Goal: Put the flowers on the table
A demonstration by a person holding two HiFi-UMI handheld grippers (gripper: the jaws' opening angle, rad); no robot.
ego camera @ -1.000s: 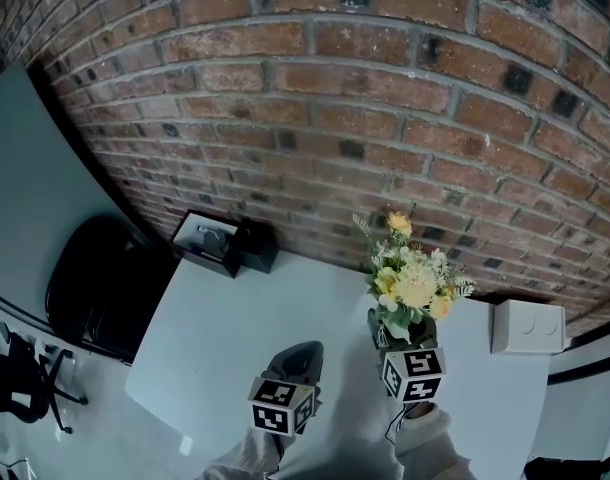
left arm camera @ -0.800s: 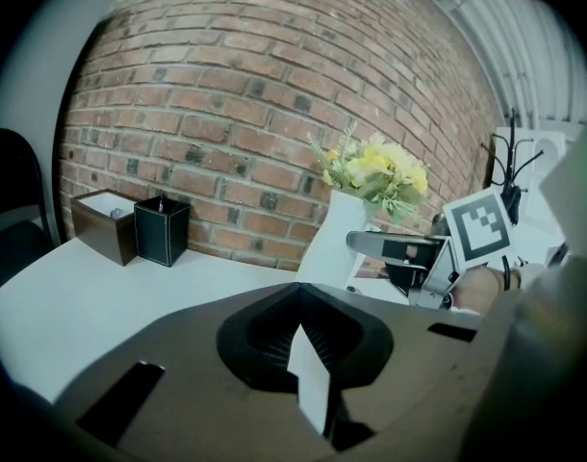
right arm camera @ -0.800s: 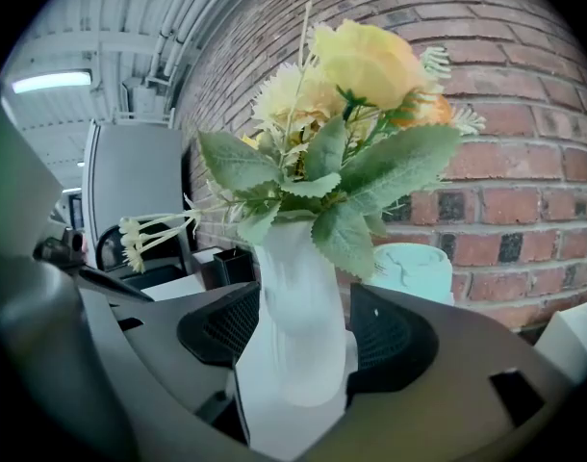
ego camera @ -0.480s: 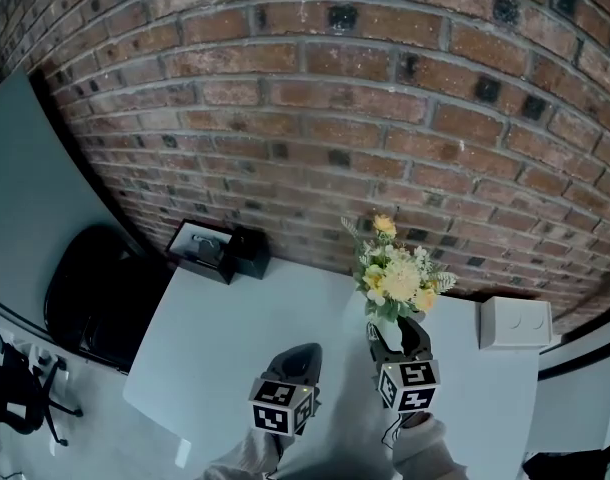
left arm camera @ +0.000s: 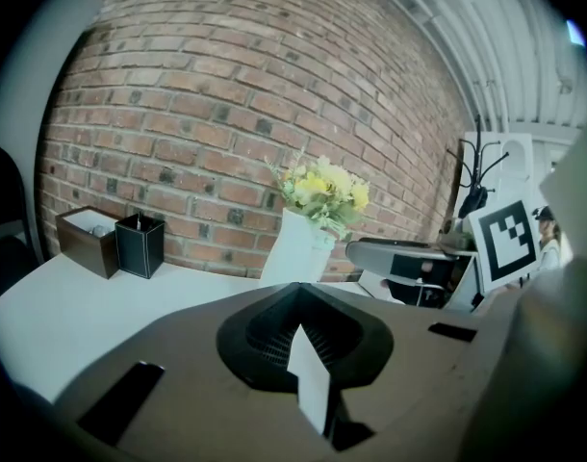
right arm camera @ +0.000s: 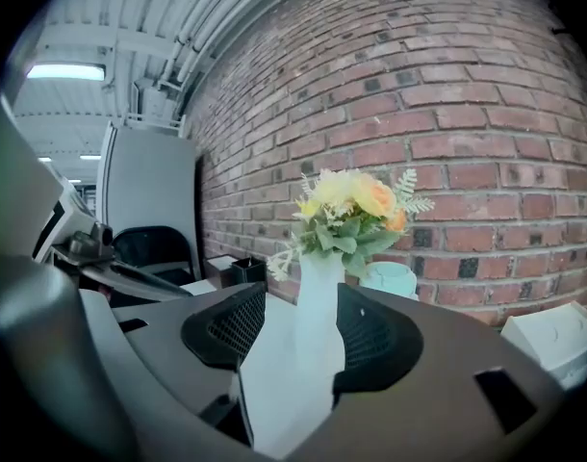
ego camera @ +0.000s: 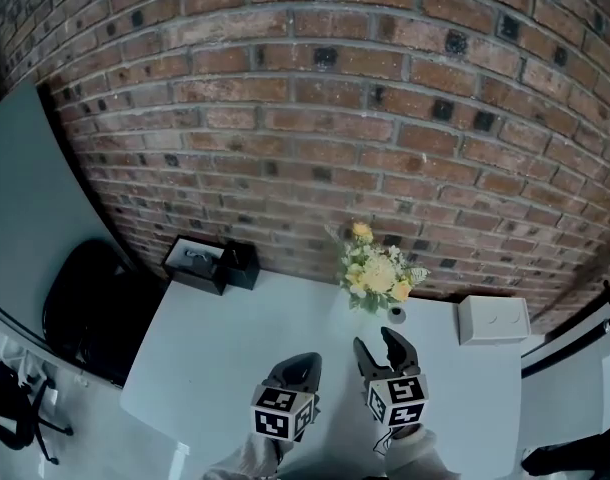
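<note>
A bunch of yellow and cream flowers (ego camera: 373, 274) in a white vase (right arm camera: 318, 292) stands upright on the white table (ego camera: 235, 338), close to the brick wall. My right gripper (ego camera: 377, 340) is open just in front of the vase and does not touch it; the right gripper view looks at the vase through the gap between its jaws (right arm camera: 303, 333). My left gripper (ego camera: 301, 362) is shut and empty, hovering over the table beside the right one. From the left gripper view the flowers (left arm camera: 322, 185) stand ahead and slightly to the right.
A black pen holder (ego camera: 239, 265) and a dark open box (ego camera: 194, 262) sit at the table's back left. A small mint cup (ego camera: 396, 314) stands next to the vase, a white box (ego camera: 493, 319) further right. A black chair (ego camera: 85, 303) is left of the table.
My right gripper opened, let go of the vase and drew back toward me. The vase now stands alone by the wall. The left gripper stayed put.
</note>
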